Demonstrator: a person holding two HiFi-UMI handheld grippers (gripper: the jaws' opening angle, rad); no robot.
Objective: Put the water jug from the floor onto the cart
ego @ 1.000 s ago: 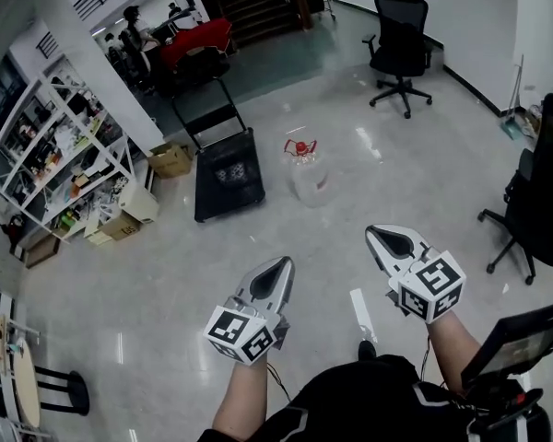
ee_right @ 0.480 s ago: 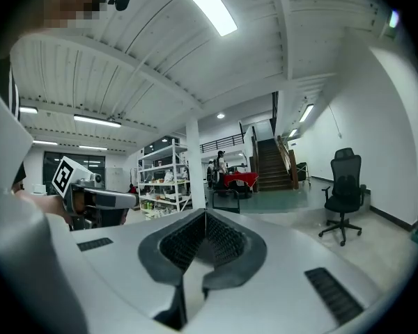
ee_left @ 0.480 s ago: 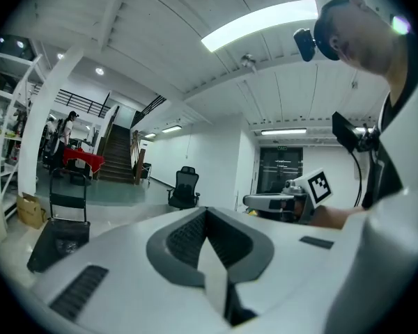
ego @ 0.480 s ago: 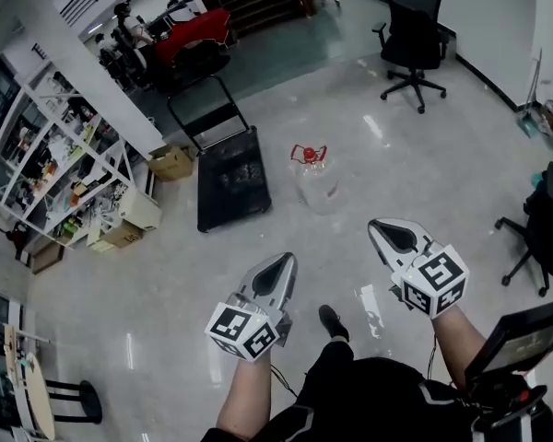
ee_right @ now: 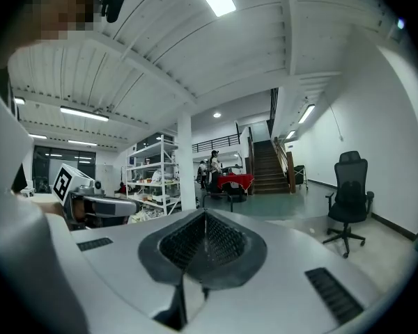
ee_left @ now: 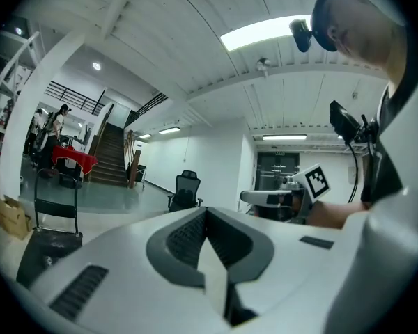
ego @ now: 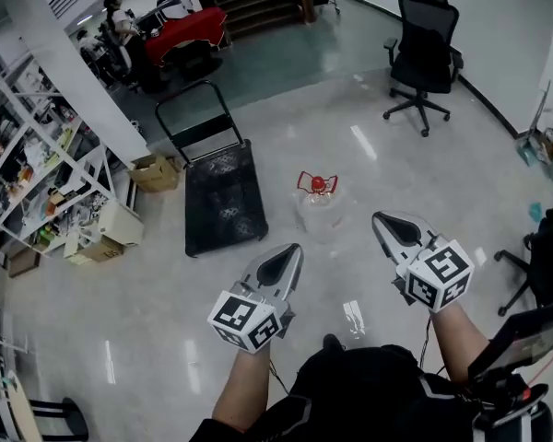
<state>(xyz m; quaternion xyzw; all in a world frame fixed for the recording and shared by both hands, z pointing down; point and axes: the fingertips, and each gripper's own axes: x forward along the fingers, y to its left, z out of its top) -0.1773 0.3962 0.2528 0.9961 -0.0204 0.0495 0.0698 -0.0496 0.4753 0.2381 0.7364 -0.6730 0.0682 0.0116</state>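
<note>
A clear water jug (ego: 320,208) with a red cap and handle stands on the glossy floor just ahead of me. Left of it is a flat black cart (ego: 223,196) with an upright push handle. My left gripper (ego: 288,256) is shut and empty, held level short of the jug on its left. On the jug's right my right gripper (ego: 385,224) is likewise shut with nothing in it. The left gripper view shows shut jaws (ee_left: 207,214) and the cart (ee_left: 47,239) low at left. Shut jaws (ee_right: 205,223) fill the right gripper view; the jug is hidden in both.
A black office chair (ego: 425,58) stands at the back right, another chair (ego: 544,251) at the right edge. White shelving (ego: 37,178) and cardboard boxes (ego: 154,170) line the left. Stairs and a red-covered table (ego: 180,28) with people lie beyond.
I have walked forward with both grippers. The jug and cart have come closer and lower in the head view. Both grippers stay shut.
</note>
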